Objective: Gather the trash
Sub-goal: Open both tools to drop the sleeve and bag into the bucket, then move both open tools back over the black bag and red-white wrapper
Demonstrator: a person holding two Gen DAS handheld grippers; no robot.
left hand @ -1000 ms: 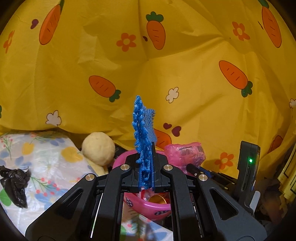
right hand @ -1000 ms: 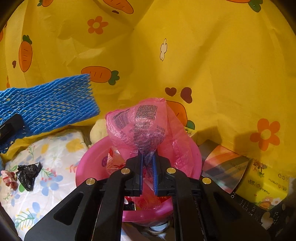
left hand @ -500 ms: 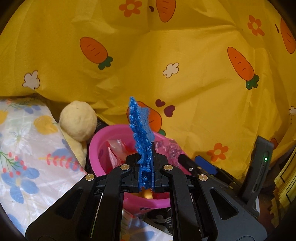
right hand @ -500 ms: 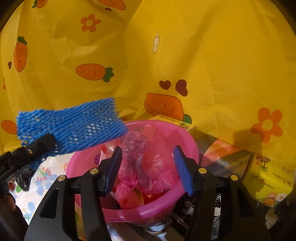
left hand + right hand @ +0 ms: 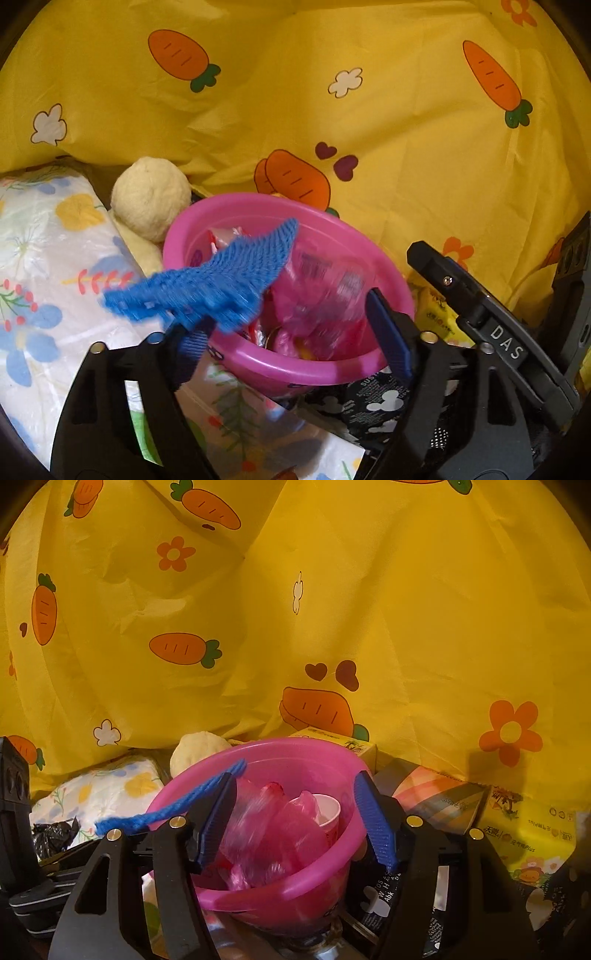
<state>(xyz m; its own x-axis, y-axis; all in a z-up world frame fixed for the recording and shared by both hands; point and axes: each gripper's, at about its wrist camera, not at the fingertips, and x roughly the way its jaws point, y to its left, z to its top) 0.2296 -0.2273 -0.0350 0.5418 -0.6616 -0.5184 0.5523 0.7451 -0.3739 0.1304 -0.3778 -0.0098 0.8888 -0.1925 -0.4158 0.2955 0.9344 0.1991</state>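
A pink plastic bowl (image 5: pixel 258 218) holds trash: a crumpled pink plastic bag (image 5: pixel 325 295), wrappers and a small paper cup (image 5: pixel 327 808). My left gripper (image 5: pixel 291 339) is open just in front of the bowl. A blue foam net (image 5: pixel 214 284) lies blurred across the bowl's near left rim, over the left finger (image 5: pixel 188 350). My right gripper (image 5: pixel 295 819) is open around the bowl's near side, with the pink bag (image 5: pixel 266 834) loose inside. The blue net shows edge-on in the right wrist view (image 5: pixel 173 808). A black crumpled bag (image 5: pixel 51 830) lies on the floral cloth at the left.
A yellow carrot-print sheet (image 5: pixel 369 110) hangs behind everything. A cream plush ball (image 5: pixel 147 199) sits left of the bowl beside a floral cloth (image 5: pixel 44 258). Tissue packs (image 5: pixel 532 830) and a striped box (image 5: pixel 436 794) lie right of the bowl. The right gripper's body (image 5: pixel 491 325) crosses the left wrist view.
My left gripper has opened over the bowl and the blue net has tipped flat onto the rim. My right gripper stays open, lower around the bowl, with the pink bag dropped inside.
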